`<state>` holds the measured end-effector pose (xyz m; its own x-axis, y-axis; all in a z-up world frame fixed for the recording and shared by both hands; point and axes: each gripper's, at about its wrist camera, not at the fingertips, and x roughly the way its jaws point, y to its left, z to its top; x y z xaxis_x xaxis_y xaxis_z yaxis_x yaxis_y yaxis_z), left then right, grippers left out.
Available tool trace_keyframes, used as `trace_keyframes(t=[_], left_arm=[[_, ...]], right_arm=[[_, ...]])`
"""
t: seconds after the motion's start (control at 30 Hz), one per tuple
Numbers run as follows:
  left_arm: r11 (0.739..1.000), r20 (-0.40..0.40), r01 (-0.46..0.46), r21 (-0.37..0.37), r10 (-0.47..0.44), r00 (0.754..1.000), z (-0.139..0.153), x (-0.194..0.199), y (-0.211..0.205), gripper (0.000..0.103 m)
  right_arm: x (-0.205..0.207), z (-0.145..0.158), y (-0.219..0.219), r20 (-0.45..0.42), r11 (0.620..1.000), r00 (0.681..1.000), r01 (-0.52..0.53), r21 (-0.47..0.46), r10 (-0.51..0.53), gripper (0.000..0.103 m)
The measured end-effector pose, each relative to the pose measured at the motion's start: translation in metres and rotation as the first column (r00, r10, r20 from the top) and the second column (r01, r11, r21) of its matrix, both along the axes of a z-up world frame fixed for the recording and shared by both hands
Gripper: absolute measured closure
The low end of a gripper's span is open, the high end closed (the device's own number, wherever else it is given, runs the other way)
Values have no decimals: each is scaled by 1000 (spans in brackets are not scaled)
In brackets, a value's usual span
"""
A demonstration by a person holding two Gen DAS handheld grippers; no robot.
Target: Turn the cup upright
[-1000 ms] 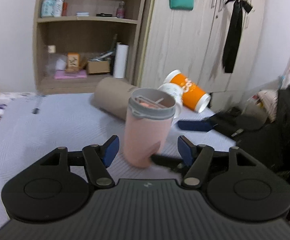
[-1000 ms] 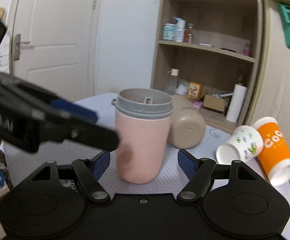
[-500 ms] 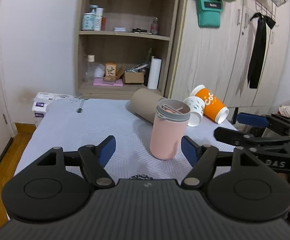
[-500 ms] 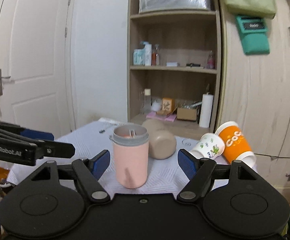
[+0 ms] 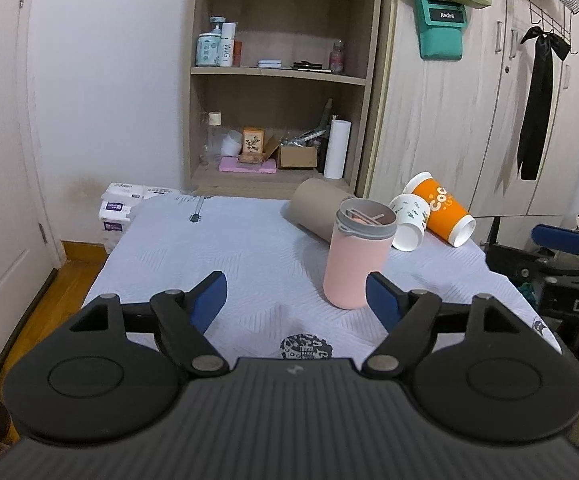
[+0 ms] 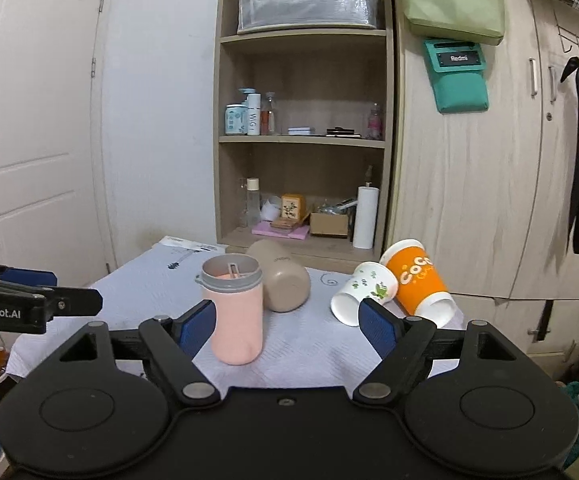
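Low in each wrist view, the left gripper (image 5: pixel 296 294) and right gripper (image 6: pixel 285 322) both gape wide, holding nothing. Just beyond, right of centre in the left view, the pink cup (image 5: pixel 358 254) stands upright on the white table (image 5: pixel 217 248). Behind it lie a tan cup (image 5: pixel 313 208), a white paper cup (image 5: pixel 409 220) and an orange cup (image 5: pixel 441 208), all on their sides.

One pink cup (image 5: pixel 356 256) upright; three cups lying: tan (image 5: pixel 316 213), white (image 5: pixel 409 220), orange (image 5: pixel 443 210); shelf items unclear.

Soft even indoor light, faint shadows on the table (image 5: pixel 217 248), sharp focus, strong fisheye bending at edges
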<state>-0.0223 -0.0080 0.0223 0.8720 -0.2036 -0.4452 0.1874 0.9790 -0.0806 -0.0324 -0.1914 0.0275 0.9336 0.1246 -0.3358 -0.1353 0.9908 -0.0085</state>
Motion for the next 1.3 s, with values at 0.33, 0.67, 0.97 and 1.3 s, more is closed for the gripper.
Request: trace_keyframes(t=[0.33, 0.67, 0.97, 1.3], left_arm=[[1000, -9, -7, 11, 7, 1000, 0, 3, -2, 12], [999, -29, -25, 29, 26, 999, -3, 3, -1, 0], [998, -68, -51, 48, 54, 996, -3, 6, -3, 0], [995, -108, -71, 70, 78, 991, -5, 9, -4, 0]], right_arm=[[-2, 3, -5, -12, 999, 998, 54, -3, -54, 2], [1, 1, 3, -33, 995, 995, 98, -36, -99, 0], [5, 0, 0, -62, 989, 987, 148, -27, -149, 0], [7, -1, 1, -78, 985, 982, 170, -31, -172, 0]])
